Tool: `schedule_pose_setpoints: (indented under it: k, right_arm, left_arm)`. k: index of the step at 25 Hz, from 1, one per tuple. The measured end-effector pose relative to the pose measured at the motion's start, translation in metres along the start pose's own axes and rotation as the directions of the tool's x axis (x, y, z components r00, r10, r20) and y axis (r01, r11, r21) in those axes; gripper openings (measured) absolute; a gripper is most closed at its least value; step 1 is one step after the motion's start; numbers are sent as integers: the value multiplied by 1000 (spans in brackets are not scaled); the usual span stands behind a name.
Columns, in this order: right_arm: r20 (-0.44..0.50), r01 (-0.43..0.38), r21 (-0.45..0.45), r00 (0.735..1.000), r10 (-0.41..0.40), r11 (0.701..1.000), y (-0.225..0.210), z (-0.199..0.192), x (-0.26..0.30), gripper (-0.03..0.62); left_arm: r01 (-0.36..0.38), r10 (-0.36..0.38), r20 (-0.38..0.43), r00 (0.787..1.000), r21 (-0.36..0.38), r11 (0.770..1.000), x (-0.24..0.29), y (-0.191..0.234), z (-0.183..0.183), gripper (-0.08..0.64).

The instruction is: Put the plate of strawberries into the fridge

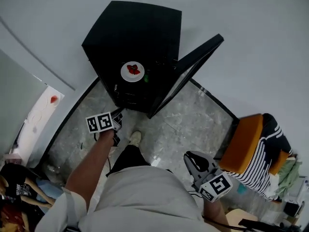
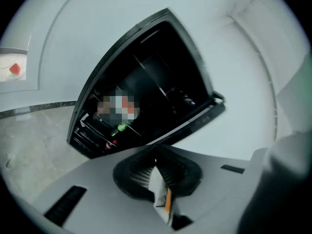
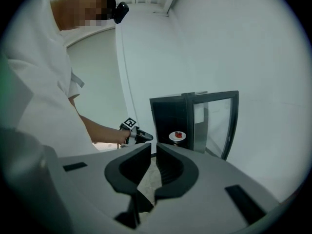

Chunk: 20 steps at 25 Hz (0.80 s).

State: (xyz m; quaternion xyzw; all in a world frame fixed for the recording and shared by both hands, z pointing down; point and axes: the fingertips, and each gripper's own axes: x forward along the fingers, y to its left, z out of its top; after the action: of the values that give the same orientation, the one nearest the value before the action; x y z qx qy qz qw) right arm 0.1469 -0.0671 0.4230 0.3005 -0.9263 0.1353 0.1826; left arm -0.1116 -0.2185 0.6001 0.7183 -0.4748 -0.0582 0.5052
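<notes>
The plate of strawberries [image 1: 132,72] is already set on a shelf inside the small black fridge [image 1: 135,28], well ahead of both sets of fingers, with a small green item [image 1: 146,77] just beside it. The glass door [image 1: 188,71] is left swung wide, so shutting it is judged to be the only step remaining.

The left gripper [image 1: 118,116] is held low in front of the fridge opening, its fingers [image 2: 141,167] brought fully together. No task item is held, though a pale, orange-edged strip is seen at their seam and cannot be identified. The right gripper [image 3: 153,147] is kept farther back, with a narrow gap left between its fingers and nothing gripped.

Below the fingers, grey marbled floor tiles [image 1: 183,124] are seen, bounded by plain white walls [image 1: 251,33]. To the right of the right fingers an orange chair [image 1: 246,144] is draped with striped cloth [image 1: 270,153].
</notes>
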Motion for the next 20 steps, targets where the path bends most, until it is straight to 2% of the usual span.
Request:
schedule_pose_setpoints:
  k: [6, 8, 10, 13, 15, 17, 20]
  right_arm:
    - [-16, -146, -25, 989, 146, 989, 38, -36, -16, 29]
    - [-28, -188, -35, 982, 187, 982, 53, -43, -17, 28]
    - [-35, -222, -45, 975, 221, 974, 70, -48, -18, 28]
    - [-30, -264, -65, 964, 263, 962, 100, -49, -15, 28]
    - [-28, -278, -82, 961, 277, 957, 117, -49, -14, 28]
    - [-29, -283, -100, 959, 281, 954, 134, -48, -15, 28]
    - [-28, -285, -132, 959, 284, 949, 162, -45, -16, 28]
  left_arm:
    - [71, -73, 39, 997, 62, 996, -108, -63, -70, 12]
    - [84, -88, 31, 996, 109, 990, -140, -86, -92, 12]
    - [94, -94, -6, 996, 186, 978, -169, -105, -117, 12]
    - [157, -131, -103, 986, 302, 940, -204, -138, -156, 12]
    - [217, -174, -156, 972, 329, 919, -220, -157, -178, 12]
    - [248, -195, -184, 963, 337, 908, -234, -172, -195, 12]
    - [209, -149, -186, 971, 367, 906, -258, -174, -202, 12]
